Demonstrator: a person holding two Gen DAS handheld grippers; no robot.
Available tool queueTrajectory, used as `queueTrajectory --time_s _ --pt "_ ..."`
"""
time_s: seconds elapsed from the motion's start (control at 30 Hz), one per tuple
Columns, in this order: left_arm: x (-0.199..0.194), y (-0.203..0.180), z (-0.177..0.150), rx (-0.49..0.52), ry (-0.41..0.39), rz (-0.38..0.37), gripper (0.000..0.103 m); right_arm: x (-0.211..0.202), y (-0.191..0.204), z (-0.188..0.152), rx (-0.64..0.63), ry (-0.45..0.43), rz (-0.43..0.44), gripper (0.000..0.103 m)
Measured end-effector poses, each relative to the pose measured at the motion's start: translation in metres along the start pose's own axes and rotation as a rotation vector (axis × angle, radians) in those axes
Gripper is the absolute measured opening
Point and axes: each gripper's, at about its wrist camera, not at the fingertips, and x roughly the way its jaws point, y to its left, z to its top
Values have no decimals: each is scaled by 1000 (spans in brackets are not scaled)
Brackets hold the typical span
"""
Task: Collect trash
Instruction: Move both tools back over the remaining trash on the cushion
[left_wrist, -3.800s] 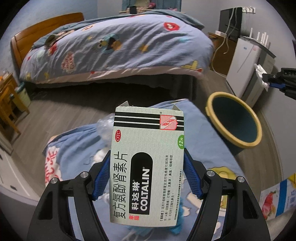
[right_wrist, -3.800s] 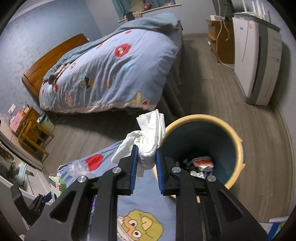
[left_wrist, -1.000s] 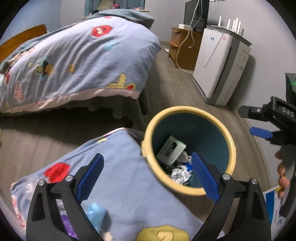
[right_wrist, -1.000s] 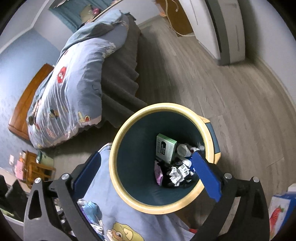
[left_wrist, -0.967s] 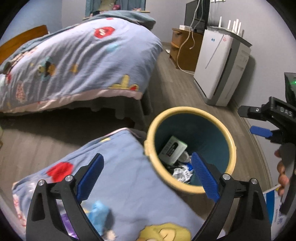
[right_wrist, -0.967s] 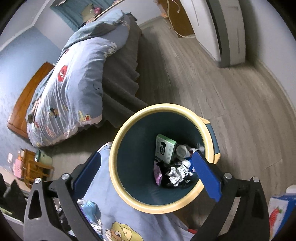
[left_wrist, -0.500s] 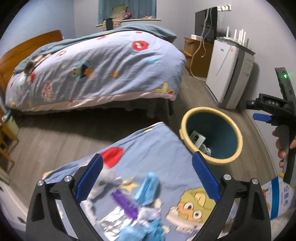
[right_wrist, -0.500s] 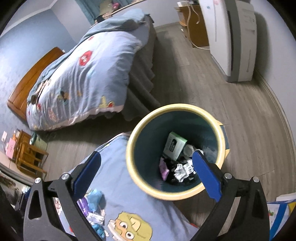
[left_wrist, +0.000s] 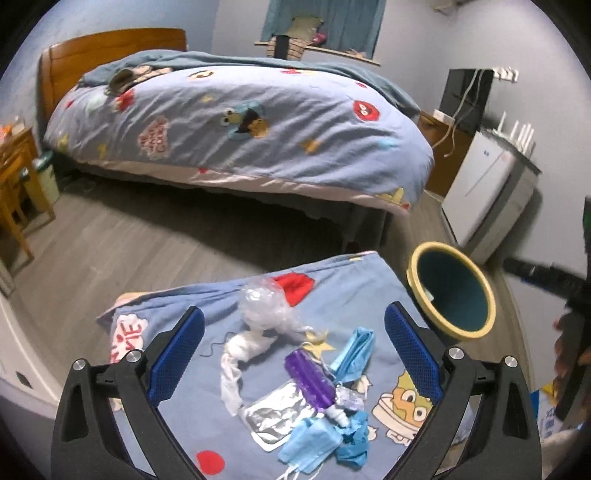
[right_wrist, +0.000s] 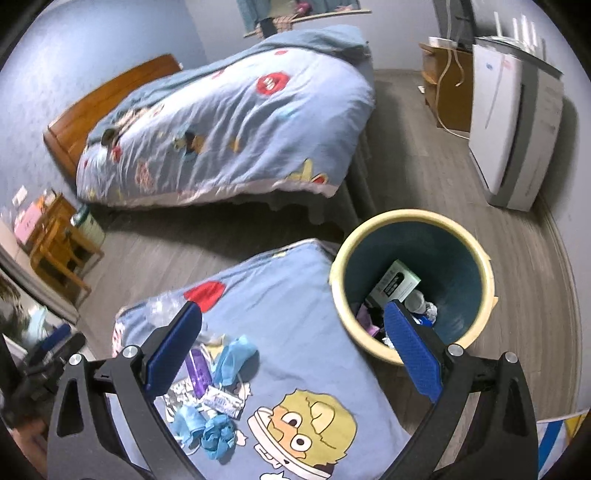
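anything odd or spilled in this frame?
Nothing spilled. Leftover litter sits clustered on the cartoon-print cloth: purple bottle, blue masks, clear plastic bag. Bin stands upright; both grippers empty.

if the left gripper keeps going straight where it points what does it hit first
Most likely the purple tube-shaped bottle lying in the litter on the blue cartoon-print cloth. The open left gripper is aimed down at that pile, though depth is hard to judge through the fisheye.

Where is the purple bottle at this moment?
In the left wrist view, the purple bottle lies on the blue cartoon cloth, between the silver foil packet and a crumpled blue mask.
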Motion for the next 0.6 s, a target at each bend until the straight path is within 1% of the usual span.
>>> queueTrajectory --time_s 0.27,0.3,0.37,0.5,0.6 --pt "8 27 -3 7 18 74 97 49 25 -20 -53 106 -30 97" --pt "11 30 -5 14 26 91 97 59 29 -25 -71 126 -27 97" --pt "16 36 -6 19 46 111 97 70 37 -32 -95 140 -29 97" --pt "20 49 -7 9 50 140 97 91 54 -44 -143 158 2 97" --pt "29 57 -8 23 71 173 97 107 69 -53 -202 184 12 97"
